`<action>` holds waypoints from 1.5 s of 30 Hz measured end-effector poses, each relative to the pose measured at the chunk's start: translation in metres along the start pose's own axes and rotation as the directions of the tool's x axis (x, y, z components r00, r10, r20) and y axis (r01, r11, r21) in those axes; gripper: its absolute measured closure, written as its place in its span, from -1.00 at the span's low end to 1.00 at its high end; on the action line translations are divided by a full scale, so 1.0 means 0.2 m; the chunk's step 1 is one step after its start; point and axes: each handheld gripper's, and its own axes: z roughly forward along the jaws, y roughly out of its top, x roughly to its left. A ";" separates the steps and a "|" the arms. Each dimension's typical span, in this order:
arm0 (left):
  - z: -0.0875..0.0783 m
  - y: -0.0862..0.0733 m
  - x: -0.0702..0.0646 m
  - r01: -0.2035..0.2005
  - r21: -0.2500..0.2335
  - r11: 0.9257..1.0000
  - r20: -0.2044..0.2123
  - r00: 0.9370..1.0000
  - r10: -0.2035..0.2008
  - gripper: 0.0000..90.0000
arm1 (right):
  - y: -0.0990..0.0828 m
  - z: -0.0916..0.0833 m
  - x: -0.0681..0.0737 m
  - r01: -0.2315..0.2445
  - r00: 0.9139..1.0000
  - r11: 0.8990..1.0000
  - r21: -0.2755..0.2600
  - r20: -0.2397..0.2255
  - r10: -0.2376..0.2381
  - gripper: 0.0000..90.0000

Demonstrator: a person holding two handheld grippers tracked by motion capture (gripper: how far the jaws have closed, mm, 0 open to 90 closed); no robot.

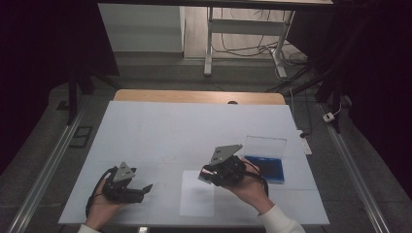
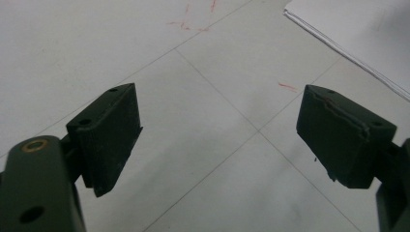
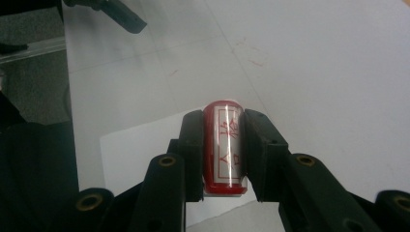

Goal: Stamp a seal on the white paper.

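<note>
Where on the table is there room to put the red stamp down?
The far half of the white table is bare, and so is the stretch between the left gripper and the paper sheet. It's crowded near the blue ink-pad case, beside the right gripper.

The right hand-held gripper hides the red stamp's sides; its lettering is too small to read.
</note>
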 end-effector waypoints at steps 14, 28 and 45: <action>0.00 0.00 0.00 -0.001 -0.001 1.000 0.004 1.000 0.001 -0.65 | 0.01 0.15 0.04 0.030 0.999 0.997 0.070 -0.020 -0.029 0.56; 0.00 0.00 -0.01 -0.004 0.000 1.000 0.005 1.000 0.004 -0.65 | -0.02 0.23 0.05 0.029 0.999 0.993 0.112 -0.023 -0.026 0.56; 0.00 0.00 0.00 -0.007 0.004 1.000 0.004 1.000 0.007 -0.65 | -0.04 0.28 0.05 0.031 0.999 0.991 0.130 -0.032 -0.027 0.56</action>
